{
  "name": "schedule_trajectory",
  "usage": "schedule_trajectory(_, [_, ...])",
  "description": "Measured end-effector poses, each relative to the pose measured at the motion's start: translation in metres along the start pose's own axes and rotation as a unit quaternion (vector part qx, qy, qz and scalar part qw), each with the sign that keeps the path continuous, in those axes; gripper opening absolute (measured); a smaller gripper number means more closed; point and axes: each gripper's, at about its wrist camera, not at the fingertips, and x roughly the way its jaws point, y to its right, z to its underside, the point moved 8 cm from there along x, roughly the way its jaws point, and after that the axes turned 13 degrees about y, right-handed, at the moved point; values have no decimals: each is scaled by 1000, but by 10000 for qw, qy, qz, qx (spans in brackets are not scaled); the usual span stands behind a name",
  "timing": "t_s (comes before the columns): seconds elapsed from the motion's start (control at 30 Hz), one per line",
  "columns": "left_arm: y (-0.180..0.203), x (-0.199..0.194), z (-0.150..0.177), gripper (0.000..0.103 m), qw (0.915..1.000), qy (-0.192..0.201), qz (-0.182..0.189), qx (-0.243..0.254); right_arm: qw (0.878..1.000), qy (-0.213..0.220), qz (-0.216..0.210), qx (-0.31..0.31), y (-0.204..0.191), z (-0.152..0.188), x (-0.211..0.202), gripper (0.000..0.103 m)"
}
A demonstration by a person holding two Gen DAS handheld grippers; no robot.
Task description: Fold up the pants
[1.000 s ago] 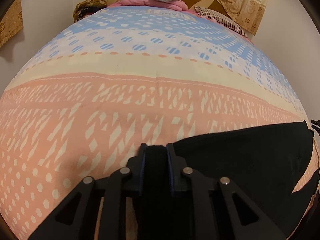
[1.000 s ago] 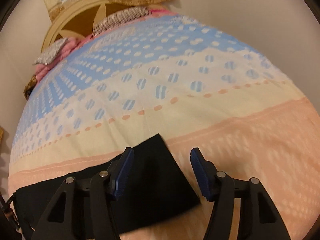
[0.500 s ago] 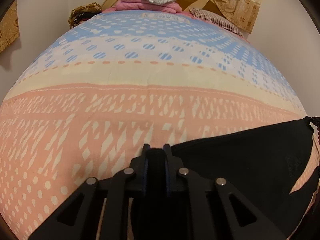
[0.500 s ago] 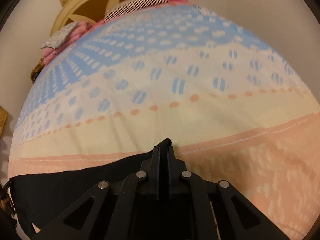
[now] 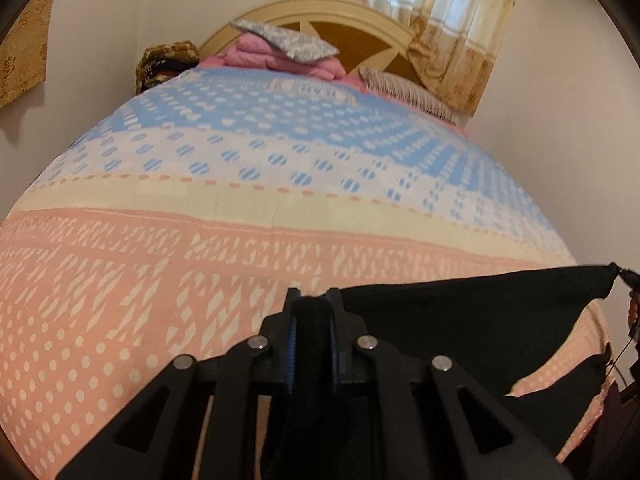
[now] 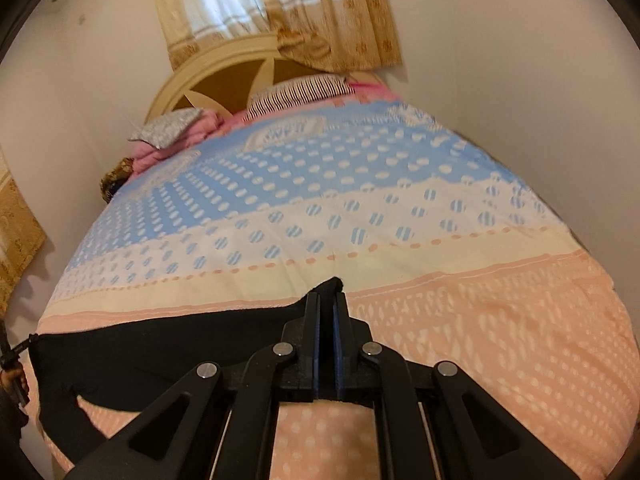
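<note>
Black pants (image 5: 472, 320) hang stretched above the near, pink end of the bed (image 5: 160, 280). My left gripper (image 5: 314, 300) is shut on a thick bunched edge of the cloth, which runs off to the right in the left wrist view. In the right wrist view the same pants (image 6: 152, 344) stretch away to the left, and my right gripper (image 6: 326, 300) is shut on a thin corner whose tip pokes out above the fingers. The cloth sags below both grippers, lifted off the bedspread.
The patterned bedspread (image 6: 360, 208) runs from pink through cream to blue. Pink folded bedding (image 5: 280, 58), a grey pillow (image 5: 280, 38) and a striped pillow (image 5: 404, 92) lie by the headboard (image 5: 352, 28). A curtained window (image 6: 272, 8) is behind; walls flank both sides.
My right gripper closed on the pants' corner. Both grippers then rose and tilted up, lifting the black cloth off the bed; the headboard and window came into view.
</note>
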Motion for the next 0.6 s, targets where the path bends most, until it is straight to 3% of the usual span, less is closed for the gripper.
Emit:
schedule_trajectory(0.2, [8,-37,-4,13,9988,340,334,-76,9993,305,-132,143,3,8,-57,5])
schedule_trajectory(0.6, [2,-94,39,13,9951,610,701,-340,9969,412,-177,640,46,75,-127,5])
